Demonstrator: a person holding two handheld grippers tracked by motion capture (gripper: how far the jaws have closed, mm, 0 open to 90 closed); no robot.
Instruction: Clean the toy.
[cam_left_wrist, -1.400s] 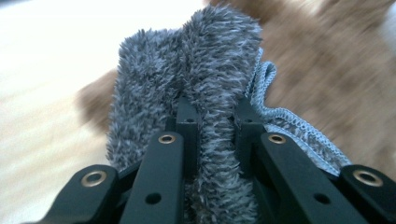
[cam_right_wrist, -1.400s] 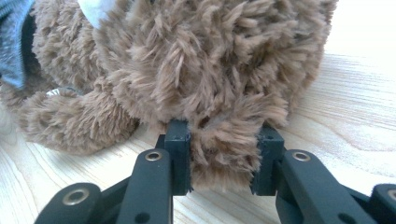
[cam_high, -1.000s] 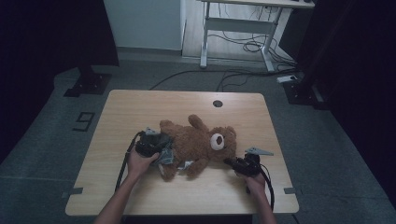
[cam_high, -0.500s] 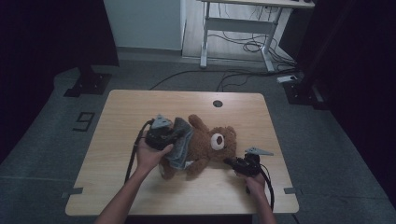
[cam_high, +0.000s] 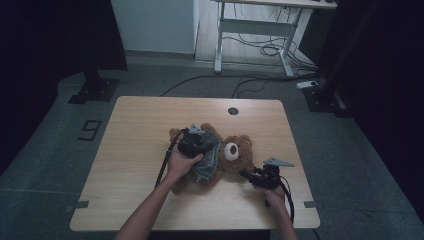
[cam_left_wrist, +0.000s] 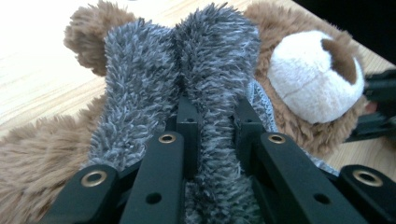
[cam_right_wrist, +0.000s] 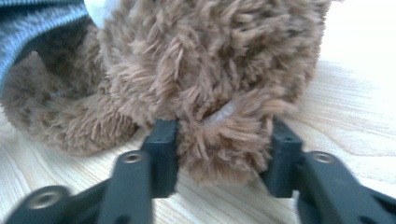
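Grey fuzzy cloth (cam_left_wrist: 187, 93) is being pinched in the left tongs (cam_left_wrist: 212, 126) over the teddy bear (cam_high: 235, 152), mid-frame on the worktop (cam_high: 140, 125), likely for dressing; the right tongs (cam_right_wrist: 224, 140) are opening around a brown ear, steadying it.

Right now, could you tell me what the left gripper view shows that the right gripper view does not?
Left gripper view: the left gripper shut on the grey cloth, with the white muzzle beyond. Right gripper view: the right gripper, its jaws having just been opening, with fur of the bear between them. Both: bear, cloth and table.
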